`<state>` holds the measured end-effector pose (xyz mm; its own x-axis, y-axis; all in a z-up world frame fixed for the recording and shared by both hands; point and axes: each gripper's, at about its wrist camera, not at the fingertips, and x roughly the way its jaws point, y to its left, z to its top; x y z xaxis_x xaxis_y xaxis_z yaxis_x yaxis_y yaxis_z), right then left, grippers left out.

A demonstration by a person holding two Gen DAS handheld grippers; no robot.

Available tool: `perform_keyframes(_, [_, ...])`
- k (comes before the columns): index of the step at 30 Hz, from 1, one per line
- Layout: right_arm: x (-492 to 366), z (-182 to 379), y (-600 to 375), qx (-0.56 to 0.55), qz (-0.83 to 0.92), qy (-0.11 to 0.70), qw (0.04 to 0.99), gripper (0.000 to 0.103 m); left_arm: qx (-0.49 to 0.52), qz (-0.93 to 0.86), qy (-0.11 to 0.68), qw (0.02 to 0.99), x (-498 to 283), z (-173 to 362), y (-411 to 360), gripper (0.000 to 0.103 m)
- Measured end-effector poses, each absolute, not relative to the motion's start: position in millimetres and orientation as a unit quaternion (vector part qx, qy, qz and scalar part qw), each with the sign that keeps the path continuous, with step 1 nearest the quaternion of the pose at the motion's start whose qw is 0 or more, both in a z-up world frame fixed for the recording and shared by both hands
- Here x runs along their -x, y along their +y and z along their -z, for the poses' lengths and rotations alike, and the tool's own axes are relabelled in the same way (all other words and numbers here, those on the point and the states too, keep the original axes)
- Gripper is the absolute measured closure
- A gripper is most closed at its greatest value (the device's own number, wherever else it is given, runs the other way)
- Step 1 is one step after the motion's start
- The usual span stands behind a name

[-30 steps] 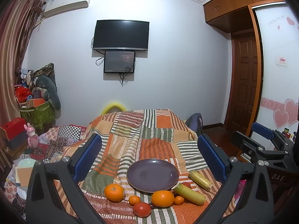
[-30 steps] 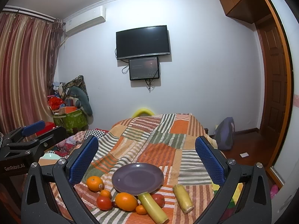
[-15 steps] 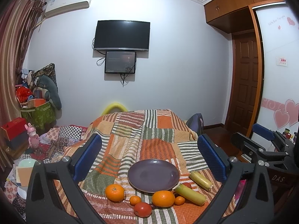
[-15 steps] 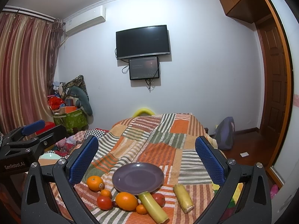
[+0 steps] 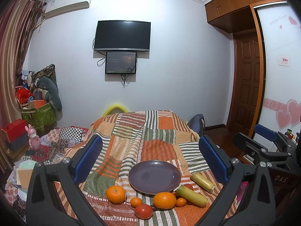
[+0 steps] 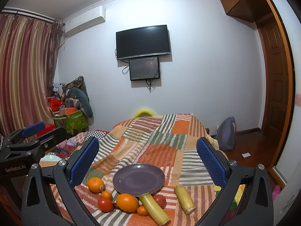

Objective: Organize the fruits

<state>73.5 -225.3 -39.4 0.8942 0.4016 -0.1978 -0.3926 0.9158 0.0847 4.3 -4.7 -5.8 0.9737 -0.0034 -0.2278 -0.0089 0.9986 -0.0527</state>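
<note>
An empty purple plate (image 5: 154,177) (image 6: 138,177) sits on a striped patchwork blanket (image 5: 150,141). In front of it lie two oranges (image 5: 115,194) (image 5: 164,200), two small tangerines (image 5: 136,202), a red tomato (image 5: 144,211) (image 6: 105,204), a second red fruit (image 6: 160,200) and two yellow-green cylinders (image 5: 191,195) (image 5: 202,179). My left gripper (image 5: 150,162) is open and empty, held above and before the fruit. My right gripper (image 6: 148,162) is open and empty too, to the right of the left one.
The other gripper shows at the right edge in the left wrist view (image 5: 267,150) and at the left edge in the right wrist view (image 6: 28,143). Clutter, boxes and plates (image 5: 26,169) lie left of the bed. A bag (image 6: 226,133) and a wooden door (image 5: 244,82) are to the right.
</note>
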Motion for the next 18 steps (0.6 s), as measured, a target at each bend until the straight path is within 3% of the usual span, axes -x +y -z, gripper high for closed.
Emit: perform_keyframes(18, [-73.7, 40.7, -225.5, -0.022, -0.205, 0.108, 0.973, 0.000, 0.027, 0.000, 0.116, 0.993, -4.6, 6.9, -5.9, 0.000])
